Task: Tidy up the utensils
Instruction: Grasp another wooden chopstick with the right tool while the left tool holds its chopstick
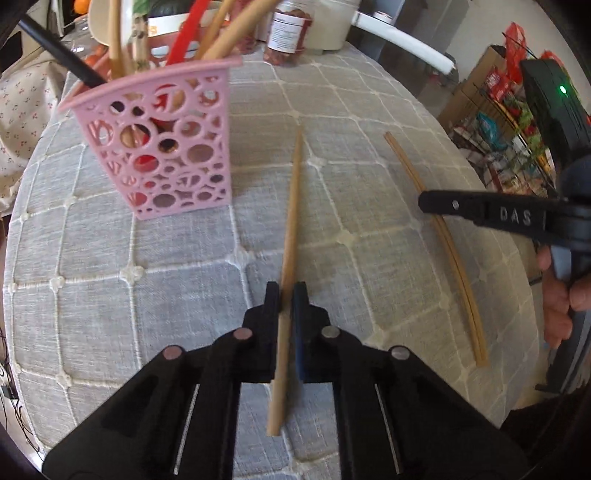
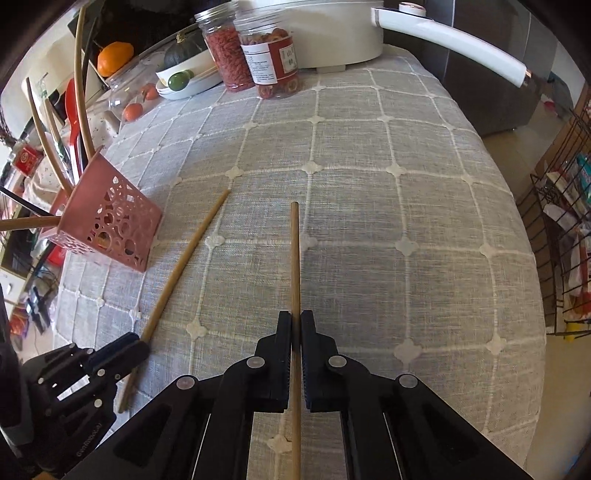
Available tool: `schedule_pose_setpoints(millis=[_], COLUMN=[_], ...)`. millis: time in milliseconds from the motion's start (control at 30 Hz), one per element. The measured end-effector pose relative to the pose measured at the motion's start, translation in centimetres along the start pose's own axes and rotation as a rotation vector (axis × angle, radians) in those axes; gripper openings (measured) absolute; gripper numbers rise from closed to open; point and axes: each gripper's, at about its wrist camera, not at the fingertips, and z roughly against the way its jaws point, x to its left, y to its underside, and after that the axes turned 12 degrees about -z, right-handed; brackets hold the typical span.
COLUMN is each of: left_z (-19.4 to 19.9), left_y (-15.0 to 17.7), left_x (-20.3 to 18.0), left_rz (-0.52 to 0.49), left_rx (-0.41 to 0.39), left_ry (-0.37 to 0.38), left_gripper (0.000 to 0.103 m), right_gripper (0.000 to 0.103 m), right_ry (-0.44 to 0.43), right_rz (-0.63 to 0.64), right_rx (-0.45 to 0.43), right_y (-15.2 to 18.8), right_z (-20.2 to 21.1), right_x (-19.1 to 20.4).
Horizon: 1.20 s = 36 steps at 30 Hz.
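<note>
A pink perforated utensil holder (image 1: pixel 166 144) stands on the grey quilted tablecloth (image 1: pixel 351 122), with several chopsticks and red and black utensils in it; it also shows at the left of the right wrist view (image 2: pixel 110 221). My left gripper (image 1: pixel 286 295) is shut on a wooden chopstick (image 1: pixel 293 206) that lies along the cloth. My right gripper (image 2: pixel 295 319) is shut on a second wooden chopstick (image 2: pixel 294 258), which shows in the left wrist view (image 1: pixel 450 243) under the right gripper's finger (image 1: pixel 454 205). The left gripper's chopstick lies at the left of the right wrist view (image 2: pixel 184 266).
Two jars of red dried food (image 2: pixel 271 55), a white appliance (image 2: pixel 332 33) and a bowl of fruit (image 2: pixel 184 81) stand at the table's far edge. A wire rack (image 2: pixel 565 221) stands on the floor to the right of the table.
</note>
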Motion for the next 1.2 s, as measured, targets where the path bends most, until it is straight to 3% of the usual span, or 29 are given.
schedule_pose_setpoints(millis=[367,467,533,933,1067,1133,1200], left_z=[2.0,2.6,2.4,-1.2,-1.5,-1.5,-1.5], left_y=[3.6,2.8,2.0,-1.4,-1.8,-1.9,-1.8], left_x=[-2.6,-3.1,-3.1,-4.2,-4.3,-4.3,-4.6], left_rz=[-0.128,-0.155,-0.147,-0.103,-0.108,-0.089,-0.086], left_rx=[0.169,0.145,0.127,0.116,0.111,0.108,0.104], left_ry=[0.074,0.034,0.017,-0.102,-0.124,-0.111,-0.114], left_gripper=[0.008,0.010,0.018,0.018,0.018,0.010,0.008], right_gripper=[0.005,0.005,0.005,0.005,0.005,0.005,0.005], right_ry=[-0.018,-0.021,-0.024,-0.006,-0.007,-0.002,0.001], right_rz=[-0.007,0.001,0.004,0.011,0.007,0.004,0.005], right_rx=[0.033,0.042,0.040,0.044,0.039,0.031,0.020], right_y=[1.1,1.5,1.7,2.2,2.3,2.4,2.5], right_z=[1.9,2.2,2.6,3.2,3.6,3.8,4.3], right_x=[-2.2,-2.4,-2.7,-4.7,-5.2,-5.4,-5.5])
